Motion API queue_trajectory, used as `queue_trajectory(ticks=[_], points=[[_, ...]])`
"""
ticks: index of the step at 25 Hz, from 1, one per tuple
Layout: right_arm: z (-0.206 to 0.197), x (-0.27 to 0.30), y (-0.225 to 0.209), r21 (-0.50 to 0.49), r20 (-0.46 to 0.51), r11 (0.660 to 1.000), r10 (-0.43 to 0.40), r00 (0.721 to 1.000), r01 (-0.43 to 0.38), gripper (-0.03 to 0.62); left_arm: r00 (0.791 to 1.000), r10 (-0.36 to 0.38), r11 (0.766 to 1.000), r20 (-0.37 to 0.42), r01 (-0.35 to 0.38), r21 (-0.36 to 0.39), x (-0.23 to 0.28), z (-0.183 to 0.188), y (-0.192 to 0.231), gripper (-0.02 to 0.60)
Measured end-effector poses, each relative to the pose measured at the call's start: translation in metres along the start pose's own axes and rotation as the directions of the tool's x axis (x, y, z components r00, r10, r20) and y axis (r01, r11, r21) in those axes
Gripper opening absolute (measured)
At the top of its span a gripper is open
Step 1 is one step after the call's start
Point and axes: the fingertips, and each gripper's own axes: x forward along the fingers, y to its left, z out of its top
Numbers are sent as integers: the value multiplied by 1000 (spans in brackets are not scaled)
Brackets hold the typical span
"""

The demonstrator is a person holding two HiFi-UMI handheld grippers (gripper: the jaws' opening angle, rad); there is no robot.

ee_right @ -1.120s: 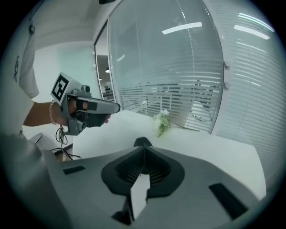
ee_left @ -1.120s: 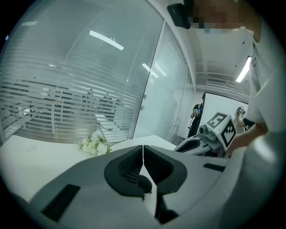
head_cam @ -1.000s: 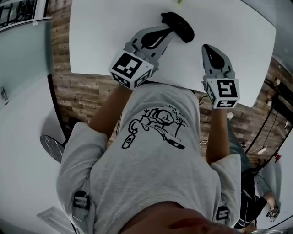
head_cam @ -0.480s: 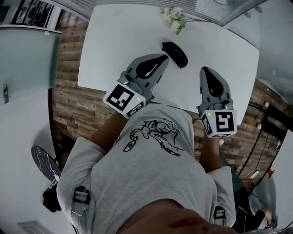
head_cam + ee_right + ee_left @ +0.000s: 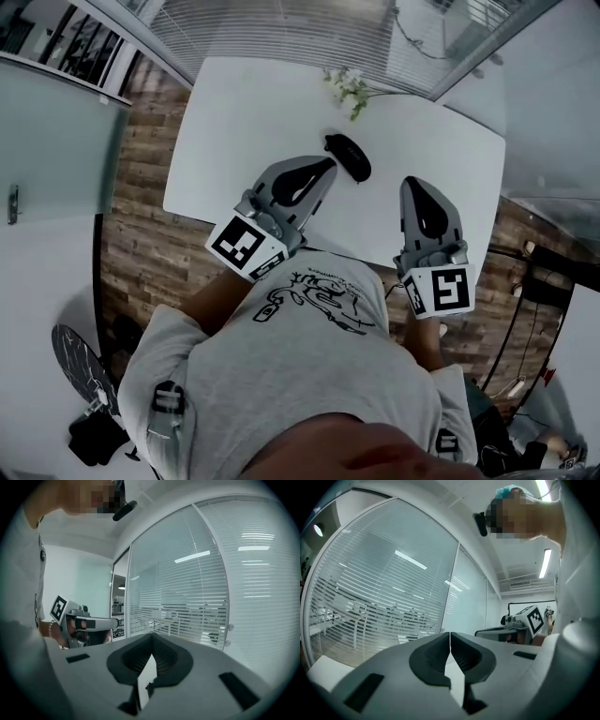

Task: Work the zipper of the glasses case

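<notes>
Far below, the white bench keeps the glasses case at upper centre while the left claw and right claw, both closed and empty, have lifted away, suggesting the zipper work is likely over.

A white table fills the upper centre of the head view, a sprig of white flowers near its top edge. Wooden floor shows at left, window blinds above.
</notes>
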Motion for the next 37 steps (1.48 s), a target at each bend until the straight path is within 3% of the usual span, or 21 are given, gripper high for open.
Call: queue_trajectory(ticks=[6, 16, 37], points=[[18, -6, 6, 3, 32, 1000, 1, 999, -1, 6, 1000, -31, 999, 4, 31, 21, -1, 13, -13, 21], [37, -6, 8, 29, 91, 1000, -14, 996, 11, 5, 997, -13, 1000, 74, 12, 12, 1, 33, -5, 21], [37, -14, 3, 33, 104, 999, -18, 994, 14, 5, 998, -5, 1000, 68, 4, 10, 4, 33, -12, 21]])
